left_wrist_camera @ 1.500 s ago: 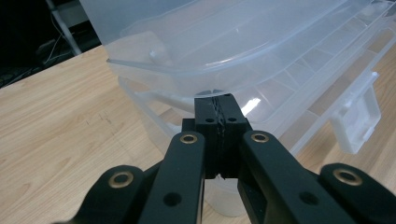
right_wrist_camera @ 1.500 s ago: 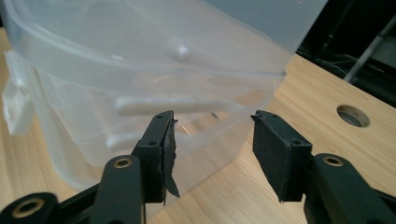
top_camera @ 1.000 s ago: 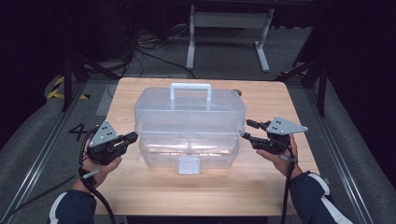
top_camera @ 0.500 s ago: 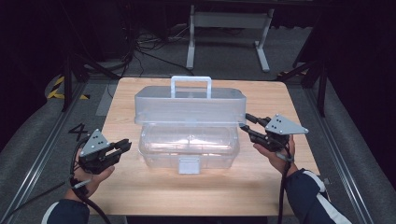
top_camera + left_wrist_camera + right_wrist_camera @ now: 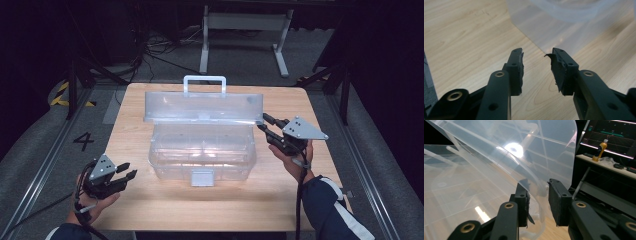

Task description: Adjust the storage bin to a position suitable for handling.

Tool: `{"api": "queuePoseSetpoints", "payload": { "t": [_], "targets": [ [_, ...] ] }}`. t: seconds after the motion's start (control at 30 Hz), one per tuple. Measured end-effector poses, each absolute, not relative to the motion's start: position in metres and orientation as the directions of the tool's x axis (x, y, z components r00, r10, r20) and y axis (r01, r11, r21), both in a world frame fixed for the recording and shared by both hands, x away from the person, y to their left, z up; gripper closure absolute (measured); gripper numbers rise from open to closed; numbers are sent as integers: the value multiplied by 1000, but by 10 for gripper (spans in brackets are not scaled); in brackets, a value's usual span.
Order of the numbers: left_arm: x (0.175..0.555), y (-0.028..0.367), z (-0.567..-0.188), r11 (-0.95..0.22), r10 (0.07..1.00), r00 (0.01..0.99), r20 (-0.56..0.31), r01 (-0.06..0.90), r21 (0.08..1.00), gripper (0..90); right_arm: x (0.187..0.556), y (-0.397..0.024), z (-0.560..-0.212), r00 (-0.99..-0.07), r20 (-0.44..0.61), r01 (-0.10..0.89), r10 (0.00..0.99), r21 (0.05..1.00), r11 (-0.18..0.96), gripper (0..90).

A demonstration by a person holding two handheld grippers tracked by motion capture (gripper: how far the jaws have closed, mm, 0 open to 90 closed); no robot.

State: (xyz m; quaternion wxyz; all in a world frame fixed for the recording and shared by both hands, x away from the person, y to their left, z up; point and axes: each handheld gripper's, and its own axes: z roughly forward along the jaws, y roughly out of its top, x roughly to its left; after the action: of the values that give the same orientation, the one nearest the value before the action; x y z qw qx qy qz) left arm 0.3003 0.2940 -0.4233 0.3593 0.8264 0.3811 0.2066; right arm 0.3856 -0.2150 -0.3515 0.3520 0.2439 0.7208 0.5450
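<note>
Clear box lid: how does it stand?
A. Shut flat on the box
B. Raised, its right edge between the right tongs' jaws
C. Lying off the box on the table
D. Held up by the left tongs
B: the lid stands up behind the open box, its right edge between the jaws of the right tongs.

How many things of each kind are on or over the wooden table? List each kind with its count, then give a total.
Clear plastic box with its lid raised: 1
Handheld grippers, left gripper and right gripper: 2
Total: 3
</note>
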Motion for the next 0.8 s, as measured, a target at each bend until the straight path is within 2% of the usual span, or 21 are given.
{"api": "queuePoseSetpoints", "payload": {
  "t": [0.2, 0.43, 0.63, 0.8],
  "targets": [
    [300, 289, -444, -506, 760, 646, 77, 512, 695, 547, 389, -214, -349, -613, -246, -34, 751, 957, 287, 751],
    [303, 287, -462, -510, 760, 649, 36, 561, 652, 391, 396, -212, -345, -594, -248, -34, 765, 958, 285, 781],
    [304, 291, -470, -473, 771, 637, -11, 583, 660, 291, 402, -210, -339, -577, -249, -37, 778, 959, 280, 804],
    [305, 294, -475, -447, 785, 618, -35, 605, 658, 261, 407, -209, -336, -563, -252, -36, 787, 959, 282, 821]
  ]
}}
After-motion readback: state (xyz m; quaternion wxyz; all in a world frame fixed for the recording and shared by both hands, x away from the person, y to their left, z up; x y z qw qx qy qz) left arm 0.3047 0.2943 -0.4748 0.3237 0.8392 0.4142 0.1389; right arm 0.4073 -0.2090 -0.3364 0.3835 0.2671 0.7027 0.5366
